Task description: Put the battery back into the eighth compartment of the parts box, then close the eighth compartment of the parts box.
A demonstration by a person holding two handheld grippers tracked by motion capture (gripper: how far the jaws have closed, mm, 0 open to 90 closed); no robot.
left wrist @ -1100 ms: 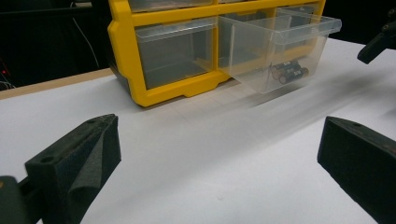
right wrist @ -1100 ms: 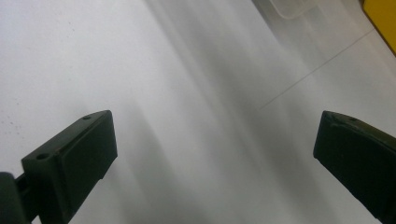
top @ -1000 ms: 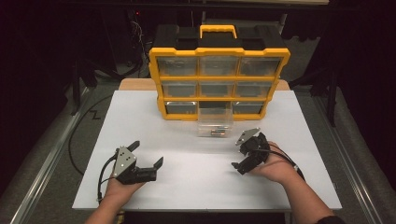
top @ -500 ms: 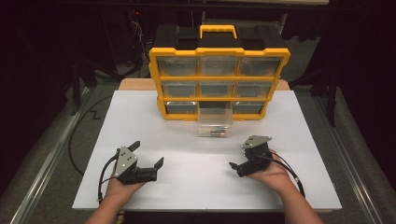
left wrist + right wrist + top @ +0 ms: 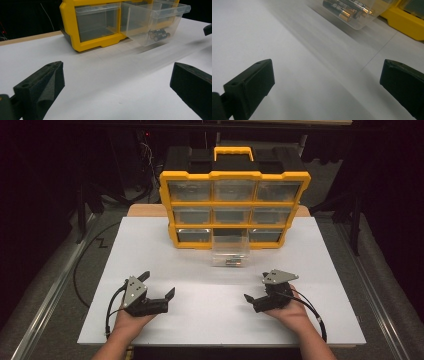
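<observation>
The right gripper (image 5: 257, 300) rests low over the table (image 5: 200, 330) with its jaws spread wide and nothing between them; the left gripper (image 5: 157, 297) sits the same way, released and empty. Ahead of the right gripper and a little to its left, well apart from it, stands the clear drawer (image 5: 230, 251), pulled out of the bottom middle slot of the yellow organizer (image 5: 235, 175) and jutting forward over the table. In the right gripper view a few batteries (image 5: 344, 8) lie loose at the drawer's front end, just beyond the open jaws. From the left gripper, the drawer is ahead and to the right.

The drawer looks light and hangs out of its slot, so a push from one corner could skew and jam it, or a pull could bring it out altogether and spill the batteries. Reaching in for a battery, a jaw could catch the thin front wall; the round cells may also roll away from a loose pinch.
</observation>
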